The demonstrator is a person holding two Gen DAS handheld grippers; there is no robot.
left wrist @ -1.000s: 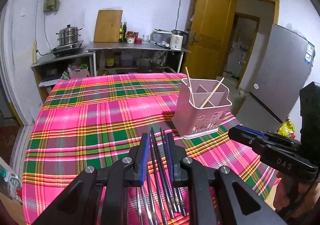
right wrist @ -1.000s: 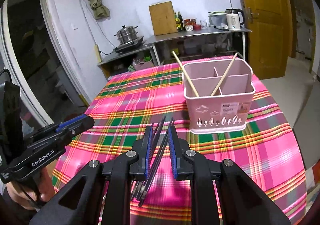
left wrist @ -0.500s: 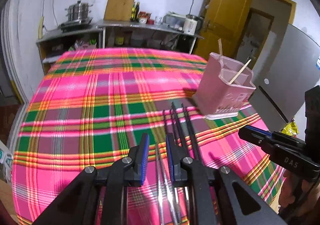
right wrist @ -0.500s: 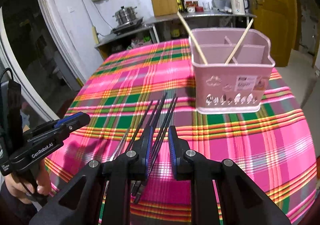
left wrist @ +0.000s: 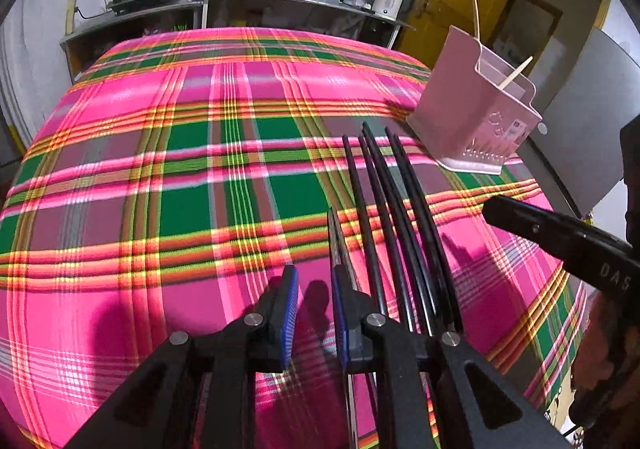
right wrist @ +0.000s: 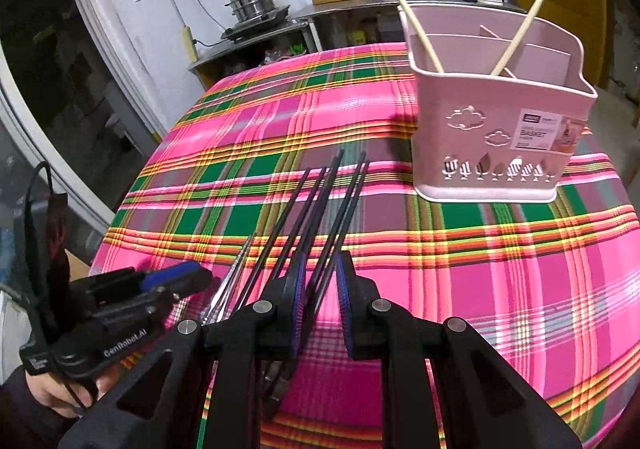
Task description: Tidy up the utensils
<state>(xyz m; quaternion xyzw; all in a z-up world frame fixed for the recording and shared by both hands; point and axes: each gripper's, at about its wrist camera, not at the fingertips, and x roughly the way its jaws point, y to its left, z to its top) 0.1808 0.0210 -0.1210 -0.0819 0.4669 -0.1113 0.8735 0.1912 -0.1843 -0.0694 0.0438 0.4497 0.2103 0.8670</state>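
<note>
Both fisheye cameras sit low and close over the plaid counter (left wrist: 160,177), each looking forward along its own tongs toward the far kitchen wall. They share the black chopsticks (left wrist: 394,209) and pink basket (right wrist: 496,129) (each glimpses the other's tongs).

Bright indoor light saturates the plaid tablecloth (left wrist: 224,177), with soft shadows beneath the jaws. Fisheye bending curves the edges, dark vignette fills the corners, and slight blur smears the cloth's near stripes.

black chopsticks (left wrist: 394,217) near ends hidden behind fingers (left wrist: 340,313)
</note>
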